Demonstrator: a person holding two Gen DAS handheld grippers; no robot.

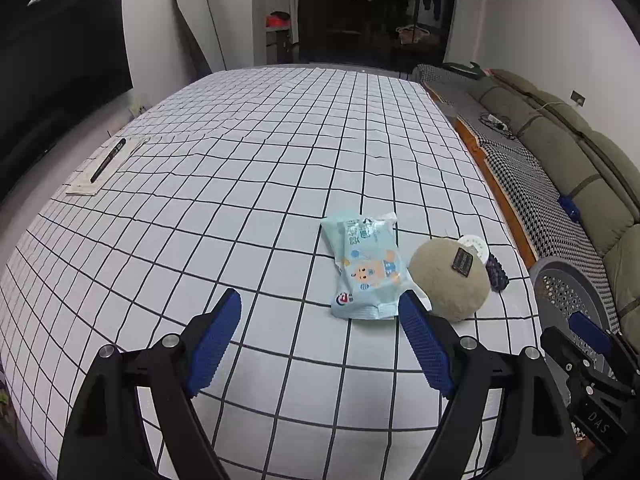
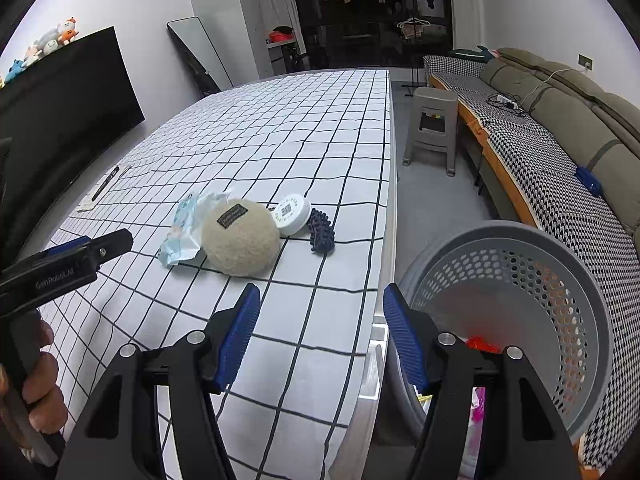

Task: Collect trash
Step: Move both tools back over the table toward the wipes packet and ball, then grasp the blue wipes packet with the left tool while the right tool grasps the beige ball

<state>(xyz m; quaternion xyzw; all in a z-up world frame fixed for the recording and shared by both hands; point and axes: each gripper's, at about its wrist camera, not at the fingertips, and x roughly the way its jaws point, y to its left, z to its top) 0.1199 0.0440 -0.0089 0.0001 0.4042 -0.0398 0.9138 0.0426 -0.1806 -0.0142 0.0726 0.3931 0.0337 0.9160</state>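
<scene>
A light blue wipes packet point(image 1: 366, 266) point(image 2: 182, 234) lies on the checked tablecloth point(image 1: 240, 184) point(image 2: 320, 160). Beside it sit a round beige fuzzy pouch point(image 1: 450, 284) point(image 2: 240, 238), a white round tin point(image 1: 476, 246) point(image 2: 294, 214) and a dark blue knobbly piece point(image 1: 498, 274) point(image 2: 321, 231). My left gripper point(image 1: 320, 320) stands open just short of the packet, nothing between its fingers. My right gripper point(image 2: 318, 316) is open over the table's right edge, empty. A grey perforated bin point(image 2: 520, 312) point(image 1: 568, 292) stands off the table's right side with bits of colourful trash inside.
A black pen on a paper pad point(image 1: 106, 162) point(image 2: 102, 188) lies at the far left of the table. A grey plastic stool point(image 2: 432, 128) and a sofa with a houndstooth cover point(image 2: 560, 152) point(image 1: 532, 184) stand to the right. A hand point(image 2: 36, 384) holds the left gripper's handle.
</scene>
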